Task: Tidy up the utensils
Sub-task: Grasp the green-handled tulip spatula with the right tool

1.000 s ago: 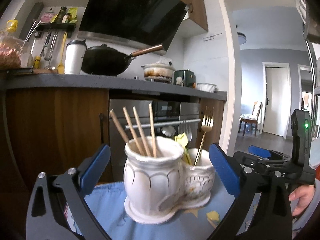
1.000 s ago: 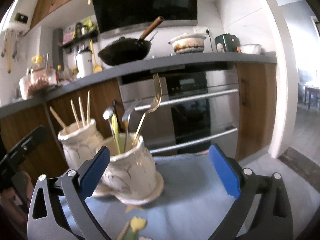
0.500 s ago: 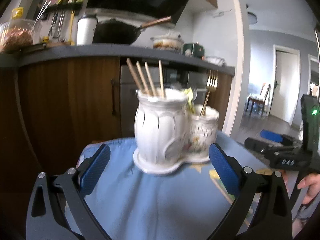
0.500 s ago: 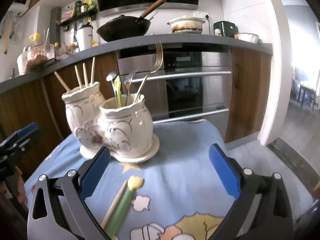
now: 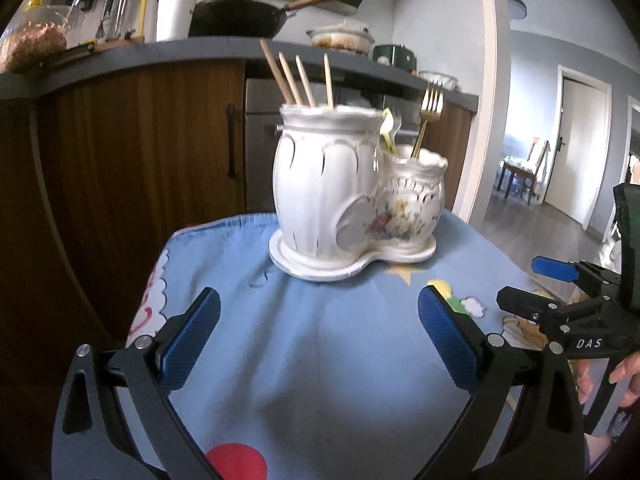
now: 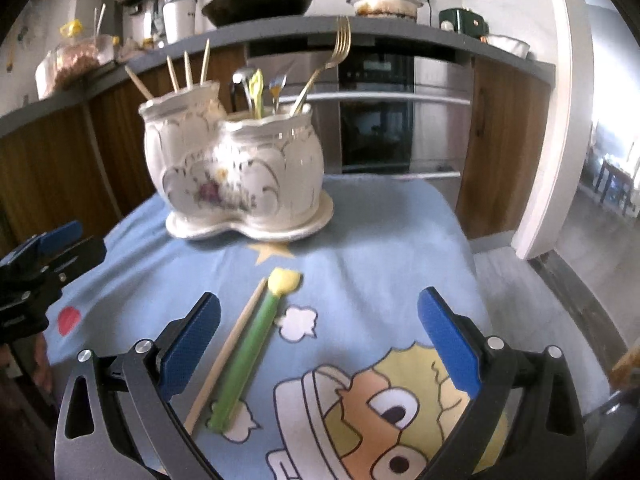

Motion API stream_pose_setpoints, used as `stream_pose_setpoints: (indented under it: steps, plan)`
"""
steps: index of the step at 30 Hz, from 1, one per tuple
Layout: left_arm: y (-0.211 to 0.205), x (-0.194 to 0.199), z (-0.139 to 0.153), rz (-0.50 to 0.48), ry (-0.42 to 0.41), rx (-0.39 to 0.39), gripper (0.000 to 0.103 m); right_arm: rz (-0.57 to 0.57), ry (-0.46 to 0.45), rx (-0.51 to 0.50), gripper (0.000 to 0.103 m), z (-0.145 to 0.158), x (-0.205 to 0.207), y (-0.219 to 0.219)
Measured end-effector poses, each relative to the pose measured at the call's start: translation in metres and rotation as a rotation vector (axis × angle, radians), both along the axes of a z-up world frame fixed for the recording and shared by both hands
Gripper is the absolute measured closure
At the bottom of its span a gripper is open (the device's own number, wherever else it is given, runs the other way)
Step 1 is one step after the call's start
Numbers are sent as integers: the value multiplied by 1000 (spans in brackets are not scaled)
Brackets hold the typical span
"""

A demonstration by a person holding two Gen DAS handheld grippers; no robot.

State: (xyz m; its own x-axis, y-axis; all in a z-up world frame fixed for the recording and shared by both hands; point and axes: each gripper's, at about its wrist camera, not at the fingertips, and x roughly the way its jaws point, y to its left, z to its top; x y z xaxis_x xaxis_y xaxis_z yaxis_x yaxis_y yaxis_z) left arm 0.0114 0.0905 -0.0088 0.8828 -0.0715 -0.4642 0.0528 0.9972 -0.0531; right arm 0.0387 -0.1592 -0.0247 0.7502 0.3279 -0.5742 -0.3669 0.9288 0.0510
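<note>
On the blue cloth (image 6: 380,240), a white double-pot holder (image 6: 240,172) stands upright, ahead of both grippers. Its taller pot holds four chopsticks (image 5: 298,80); the lower pot holds a gold fork (image 6: 328,64) and spoons. Nearer than the holder, a green spoon (image 6: 252,348) and a loose chopstick (image 6: 228,352) lie side by side, just ahead of the right gripper (image 6: 319,340), by its left finger. Right gripper spread, empty. Left gripper (image 5: 319,340) spread, empty, well short of the holder.

Bare cloth (image 6: 384,248) right of ceramic holder (image 6: 240,172) and in front: free passage. Green utensil (image 6: 248,348) and chopstick (image 6: 228,354) lie in front of holder, well apart from it.
</note>
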Motion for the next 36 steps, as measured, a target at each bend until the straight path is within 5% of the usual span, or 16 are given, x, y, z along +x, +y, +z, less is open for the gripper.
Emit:
stream_pose_setpoints:
  steps: [12, 21, 26, 36]
  plan:
    - [1, 6, -4, -20, 32, -24, 5, -14, 179, -21, 5, -16, 23, 13]
    - [3, 9, -5, -29, 41, -47, 6, -9, 178, -62, 10, -14, 33, 22]
    - [4, 9, -5, -28, 43, -52, 5, 1, 194, -86, 40, -16, 34, 27]
    - [4, 9, -6, -27, 43, -52, 5, 68, 225, -112, 71, -17, 30, 44]
